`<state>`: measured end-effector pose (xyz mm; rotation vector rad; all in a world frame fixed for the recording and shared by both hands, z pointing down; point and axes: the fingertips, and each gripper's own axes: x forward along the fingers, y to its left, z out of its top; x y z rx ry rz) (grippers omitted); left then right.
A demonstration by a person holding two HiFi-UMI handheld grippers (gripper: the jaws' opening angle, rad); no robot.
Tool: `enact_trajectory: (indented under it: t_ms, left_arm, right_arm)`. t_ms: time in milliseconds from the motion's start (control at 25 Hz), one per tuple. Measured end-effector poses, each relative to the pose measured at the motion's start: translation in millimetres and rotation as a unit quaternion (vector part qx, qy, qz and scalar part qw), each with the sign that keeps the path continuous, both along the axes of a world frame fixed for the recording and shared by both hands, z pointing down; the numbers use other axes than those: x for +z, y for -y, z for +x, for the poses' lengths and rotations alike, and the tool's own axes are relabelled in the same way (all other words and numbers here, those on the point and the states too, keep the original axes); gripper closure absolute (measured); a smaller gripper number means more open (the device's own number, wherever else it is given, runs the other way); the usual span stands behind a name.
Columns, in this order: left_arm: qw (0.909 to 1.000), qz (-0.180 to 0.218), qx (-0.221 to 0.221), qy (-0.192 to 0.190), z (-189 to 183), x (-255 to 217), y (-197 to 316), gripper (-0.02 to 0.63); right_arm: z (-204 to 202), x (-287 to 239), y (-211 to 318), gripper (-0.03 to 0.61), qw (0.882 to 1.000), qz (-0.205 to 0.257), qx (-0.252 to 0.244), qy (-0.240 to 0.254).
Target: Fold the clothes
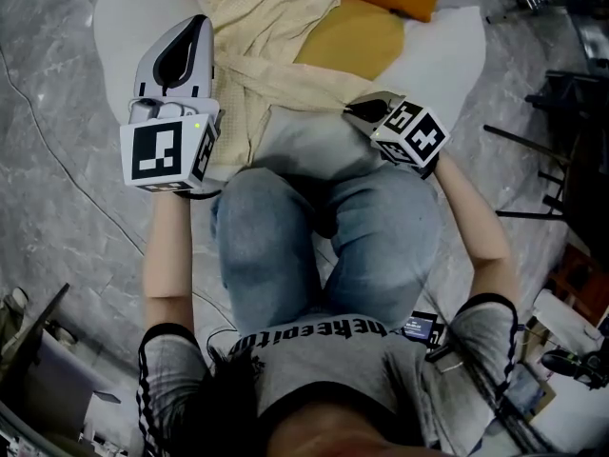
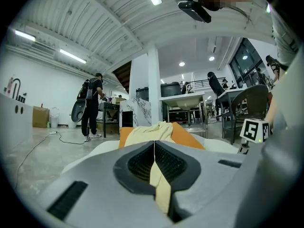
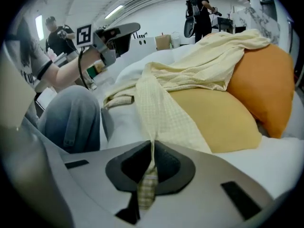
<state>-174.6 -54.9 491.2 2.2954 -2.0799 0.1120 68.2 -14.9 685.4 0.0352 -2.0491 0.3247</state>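
- Garment [image 1: 257, 27], pale yellow, is lying crumpled in the head view across a white pad [image 1: 447, 55] and two orange cushions [image 1: 357, 36], just beyond the person's knees [image 1: 324, 246]. The left gripper [image 1: 198, 22] is meeting the cloth at its left edge. The right gripper [image 1: 356, 110] is dipping to the near edge, beside the right knee. Grey floor [image 1: 57, 160] is lying open on the left, and dark furniture [image 1: 561, 112] is standing on the right, apart from the pad.
- In the left gripper view, the jaws are standing together and clenching a narrow strip of the yellow cloth. The rest of it is trailing ahead over the cushions. People and tables are standing well behind.
- In the right gripper view, the jaws are likewise clamping a checked hem of the same garment. The cloth is running from the pads up over the nearer cushion. The left gripper is showing at upper left, above a knee.
- The step in hand is judged to be lifting and spreading, since both pinches are already in place. It is likely going best with both pinches firm and the hands drawing apart until the edge between them is running taut. The cloth is then rising clear of the cushions before being laid flat.
- The bare white patch by the knees is looking small, and the cushions are filling the far part. The pad's curved rim is lying near on both sides. The freest room is appearing upward and out to the left.
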Motion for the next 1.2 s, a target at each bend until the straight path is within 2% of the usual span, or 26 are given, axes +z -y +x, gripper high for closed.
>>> enact_trajectory:
  t_ms: [160,360,520,880,1080,1200]
  left_arm:
    - [1.0,0.002,-0.005,0.001,-6,-1,-3,0.606]
    - [0.9999,0.005,-0.009,-0.001,-10,-1,-5,0.606]
    - [0.9999,0.007,-0.014,-0.001,-11,-7,-7,0.606]
    - [0.9988,0.009,-0.047,0.009,-37,-12,-29,0.606]
    - [0.9972,0.007,-0.073,0.012,-60,-9,-45,0.606]
    - [0.9964,0.005,-0.084,0.012,-70,-6,-54,0.606]
  right_arm:
    - [-8,-21,5,0.561,0.998,-0.046,0.015,0.028]
    - [-36,-58,-8,0.561,0.991,-0.103,-0.038,0.074]
    - [-73,-89,-28,0.561,0.98,-0.132,-0.104,0.111]
    - [-165,-128,-85,0.561,0.944,-0.148,-0.24,0.171]
    - [-210,-139,-114,0.561,0.923,-0.156,-0.285,0.205]
    - [-224,-125,-133,0.561,0.918,-0.165,-0.303,0.195]
